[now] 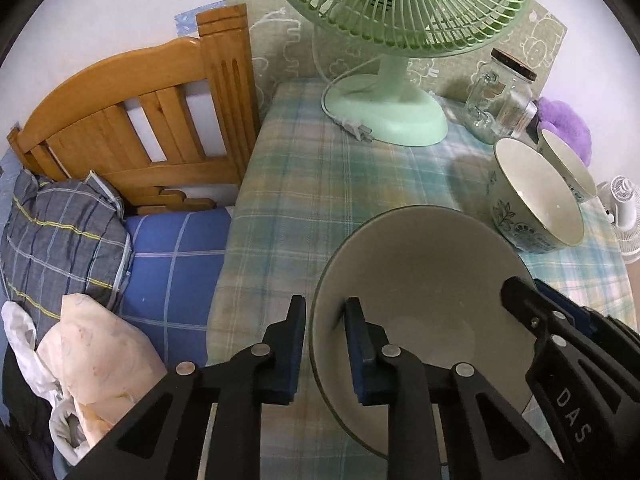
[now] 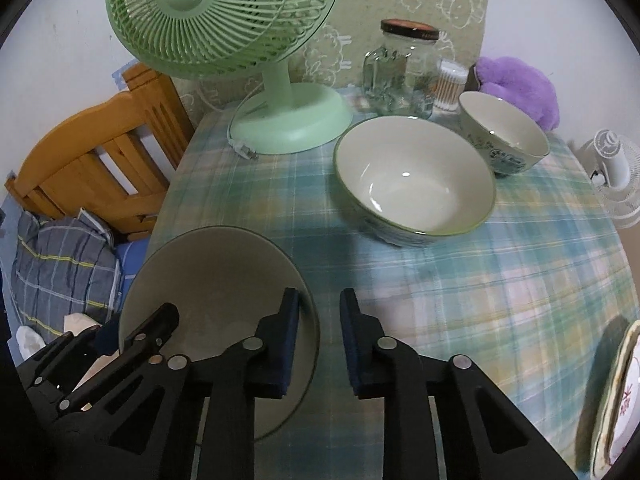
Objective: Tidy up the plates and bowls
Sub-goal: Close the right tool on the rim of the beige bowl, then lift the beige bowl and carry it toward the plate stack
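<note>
From the left wrist, the left tool (image 1: 325,344) straddled the smooth round plate's (image 1: 420,272) near-left rim, spread, above the plaid-clothed table (image 1: 320,184). From the right wrist, the right tool (image 2: 319,344) stood spread astride that plate's right rim; a glossy bowl (image 2: 414,182) sat beyond.

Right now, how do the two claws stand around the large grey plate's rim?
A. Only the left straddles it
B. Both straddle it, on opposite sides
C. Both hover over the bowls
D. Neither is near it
B: the left claw and the right claw each have one finger inside and one outside the large grey plate, at opposite edges, jaws apart.
</note>
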### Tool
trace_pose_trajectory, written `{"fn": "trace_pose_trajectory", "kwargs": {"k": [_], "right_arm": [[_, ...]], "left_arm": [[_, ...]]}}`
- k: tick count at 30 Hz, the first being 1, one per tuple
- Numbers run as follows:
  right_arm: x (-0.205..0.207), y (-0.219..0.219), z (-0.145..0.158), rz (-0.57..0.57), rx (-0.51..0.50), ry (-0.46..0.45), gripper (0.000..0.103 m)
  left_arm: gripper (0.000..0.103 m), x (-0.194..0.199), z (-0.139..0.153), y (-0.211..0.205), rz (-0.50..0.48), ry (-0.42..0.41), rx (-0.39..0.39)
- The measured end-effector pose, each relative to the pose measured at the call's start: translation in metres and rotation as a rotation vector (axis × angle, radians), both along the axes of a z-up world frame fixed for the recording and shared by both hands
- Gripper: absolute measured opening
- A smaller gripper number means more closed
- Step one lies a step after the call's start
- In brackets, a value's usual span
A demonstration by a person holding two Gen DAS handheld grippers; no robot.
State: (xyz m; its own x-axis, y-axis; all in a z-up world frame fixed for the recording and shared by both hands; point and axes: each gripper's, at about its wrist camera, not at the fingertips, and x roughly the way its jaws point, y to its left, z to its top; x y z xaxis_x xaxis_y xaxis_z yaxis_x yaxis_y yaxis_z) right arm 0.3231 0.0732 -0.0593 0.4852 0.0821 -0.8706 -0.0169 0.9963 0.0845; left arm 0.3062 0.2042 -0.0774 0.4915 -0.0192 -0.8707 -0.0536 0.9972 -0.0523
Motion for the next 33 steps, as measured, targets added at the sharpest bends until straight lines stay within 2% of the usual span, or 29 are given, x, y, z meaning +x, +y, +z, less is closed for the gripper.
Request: {"fn": "trace_pose_trajectory", "kwargs": {"k": [3,15,22,33], "right_arm": [[0.002,0.004,-0.002,0.021,0.015,0.006,0.014],[-0.009,-0.001,0.008,0.044,-0.018,0.012,0.014],[-0.028,-0.017,0.018,0.03,-0.024,0.013,0.014],[-0.064,-0.055,0.026,0.019,-0.015,0.028,0.014]], "left_arm": [[0.014,0.001,-0.001,0.001,-0.017,0.004,-0.011],[0.013,-0.01,0.009,-0.009,-0.063,0.006,0.012],[0.013,-0.029,0.015,-0.027,-0.099,0.006,0.024],[0.013,-0.062,0.022,-0.067,-0.103,0.014,0.033]]}}
